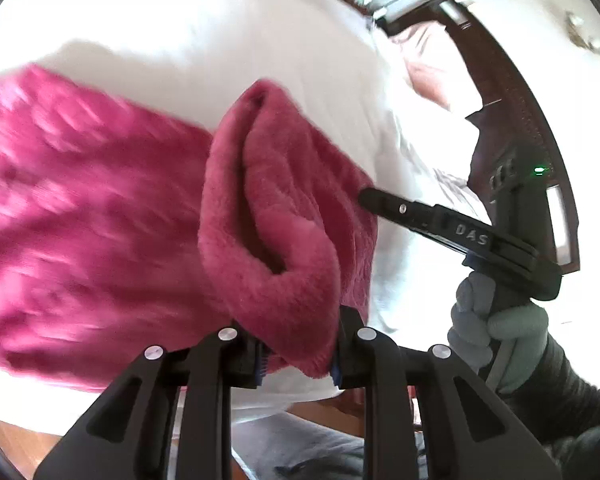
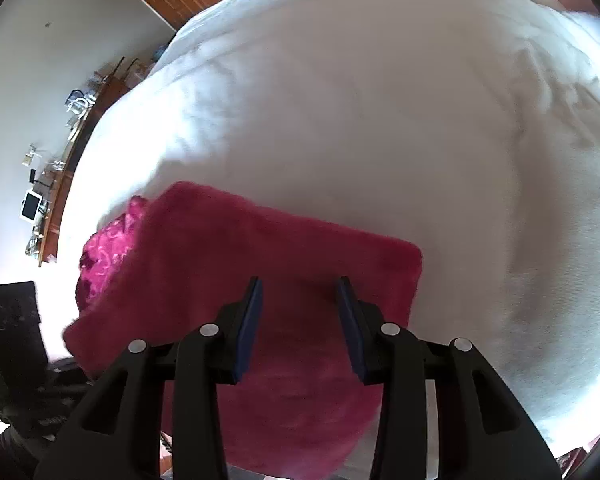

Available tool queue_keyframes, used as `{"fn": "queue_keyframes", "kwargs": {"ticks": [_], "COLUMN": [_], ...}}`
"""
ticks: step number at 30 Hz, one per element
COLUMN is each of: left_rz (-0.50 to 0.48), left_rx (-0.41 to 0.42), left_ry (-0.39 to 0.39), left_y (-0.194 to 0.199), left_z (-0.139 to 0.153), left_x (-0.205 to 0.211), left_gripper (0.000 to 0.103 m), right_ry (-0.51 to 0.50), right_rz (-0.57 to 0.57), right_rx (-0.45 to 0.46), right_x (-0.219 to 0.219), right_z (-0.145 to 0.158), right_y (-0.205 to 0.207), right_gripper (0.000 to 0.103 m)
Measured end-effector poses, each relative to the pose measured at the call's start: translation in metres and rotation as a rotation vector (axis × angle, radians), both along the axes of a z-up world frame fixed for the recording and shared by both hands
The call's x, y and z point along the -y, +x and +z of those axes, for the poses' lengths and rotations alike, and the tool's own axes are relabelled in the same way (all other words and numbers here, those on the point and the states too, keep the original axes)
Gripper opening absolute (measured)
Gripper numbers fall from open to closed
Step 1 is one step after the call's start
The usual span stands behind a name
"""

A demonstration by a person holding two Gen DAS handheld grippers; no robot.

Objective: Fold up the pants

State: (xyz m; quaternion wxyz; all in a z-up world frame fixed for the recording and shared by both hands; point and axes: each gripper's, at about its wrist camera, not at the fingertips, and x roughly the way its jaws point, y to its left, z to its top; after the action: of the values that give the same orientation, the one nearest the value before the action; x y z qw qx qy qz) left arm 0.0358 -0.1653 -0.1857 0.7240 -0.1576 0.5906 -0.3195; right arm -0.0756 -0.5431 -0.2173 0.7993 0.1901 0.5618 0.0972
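Pants [image 1: 100,208]: pink and fuzzy. They lie on the white bed [image 1: 220,20]. In the left wrist view the long part runs from the left edge toward the middle, a bit blurry. At the middle the cloth lifts up into a thick fold with a deep crease in it.

Pants, other view [image 2: 260,264]: in the right wrist view they look like one wide pink slab. It goes from low left up to a rounded corner on the right. A shiny patterned pink bit sticks out at the far left end.

Left gripper [image 1: 296,354]: the two black fingers are close together. The lifted pink fold sits between them, so they pinch the pants.

Right gripper [image 2: 300,312]: the two fingers with blue pads [image 2: 252,320] stand wide apart. Pink cloth lies under and between them, but the pads do not squeeze it. I cannot tell if the tips touch the cloth.

Right gripper seen from the left [image 1: 384,200]: its black tip is right at the edge of the pink fold. A hand in a grey glove [image 1: 496,328] holds its handle.

Bed, right side [image 2: 420,120]: white and soft, with small wrinkles.

Room: a wooden shelf [image 2: 56,184] with small things on it stands by the wall on the far left of the right wrist view.
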Motion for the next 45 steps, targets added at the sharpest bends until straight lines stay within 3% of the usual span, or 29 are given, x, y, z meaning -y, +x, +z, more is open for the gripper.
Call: {"fn": "queue_keyframes", "kwargs": {"ticks": [4,11,17,20,25,30,35,40,45], "left_rz": [0.024,0.070,0.101,0.119,0.159,0.196,0.238,0.190,0.123], "left_rx": [0.063,0.030,-0.014,-0.008,-0.002,0.036,0.098,0.149,0.143], "left_ry": [0.063,0.204,0.240,0.226,0.204,0.218,0.210,0.192,0.226], "left_y": [-0.015,-0.037,-0.038,-0.036,-0.036,-0.034,-0.035,-0.031,-0.021], "left_z": [0.007,-0.051,-0.084,-0.081,-0.063,-0.040,-0.010,0.007,-0.019], "left_x": [-0.039,-0.098,-0.104,-0.112,-0.125,-0.128,-0.125,-0.087,-0.045], "left_gripper": [0.022,0.026,0.046,0.048,0.051,0.051,0.051,0.052,0.051], "right_ry": [0.008,-0.029,-0.108,-0.112,-0.042,-0.033,-0.049,-0.017,-0.008], "right_rz": [0.074,0.207,0.220,0.217,0.208,0.151,0.114,0.123,0.200], "right_rx": [0.004,-0.049,-0.103,-0.109,-0.079,-0.038,-0.058,-0.080,-0.065], "right_x": [-0.037,-0.104,-0.130,-0.131,-0.115,-0.072,-0.031,-0.024,-0.049], "right_z": [0.003,-0.024,-0.061,-0.064,-0.041,-0.010,-0.008,-0.020,-0.032], "right_y": [0.003,0.013,0.026,0.027,0.022,0.007,-0.015,-0.025,-0.012], "right_gripper": [0.039,0.039,0.039,0.039,0.039,0.040,0.040,0.040,0.040]}}
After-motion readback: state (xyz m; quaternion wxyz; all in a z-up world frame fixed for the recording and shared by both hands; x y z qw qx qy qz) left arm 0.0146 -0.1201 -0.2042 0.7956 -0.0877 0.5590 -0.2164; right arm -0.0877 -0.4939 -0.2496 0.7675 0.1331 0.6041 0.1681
